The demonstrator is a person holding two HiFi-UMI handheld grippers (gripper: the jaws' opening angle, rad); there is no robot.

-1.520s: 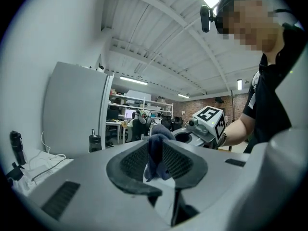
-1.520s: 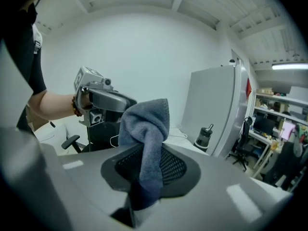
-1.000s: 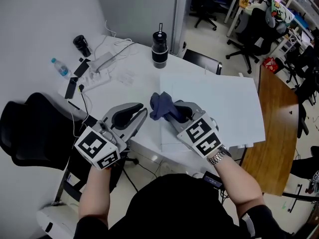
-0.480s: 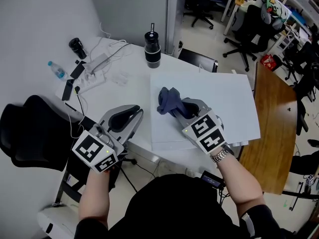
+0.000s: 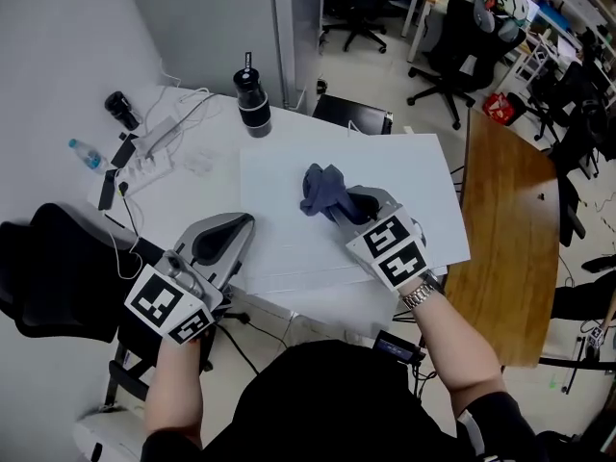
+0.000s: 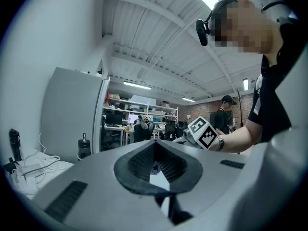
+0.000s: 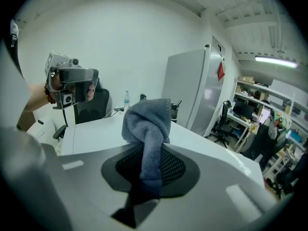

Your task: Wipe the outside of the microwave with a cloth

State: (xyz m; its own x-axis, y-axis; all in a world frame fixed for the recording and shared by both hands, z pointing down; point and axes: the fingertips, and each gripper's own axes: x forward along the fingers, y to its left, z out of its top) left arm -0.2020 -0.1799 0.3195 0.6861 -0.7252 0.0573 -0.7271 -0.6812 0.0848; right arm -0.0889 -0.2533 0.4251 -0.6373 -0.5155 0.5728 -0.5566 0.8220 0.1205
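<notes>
Findings: the right claw (image 5: 339, 206) was clenched on a grey-blue cloth (image 5: 320, 189). It pinched the cloth at one fold, so the bulk bunched loose beyond the tips. This was judged a deliberate hold that left a pad of fabric free for wiping. The claw pointed down and away from the person, over a white sheet (image 5: 404, 171) that covered part of the tabletop (image 5: 207, 176).

The left claw (image 5: 239, 225) was closed with nothing between its jaws. It was held level near the tabletop's near edge, apart from the cloth, and was judged idle or reserved for steadying.

No microwave appeared in any view, so wiping was judged not yet begun. A dark bottle (image 5: 252, 99) and a power strip (image 5: 156, 141) lay at the far side, well apart from both claws.
</notes>
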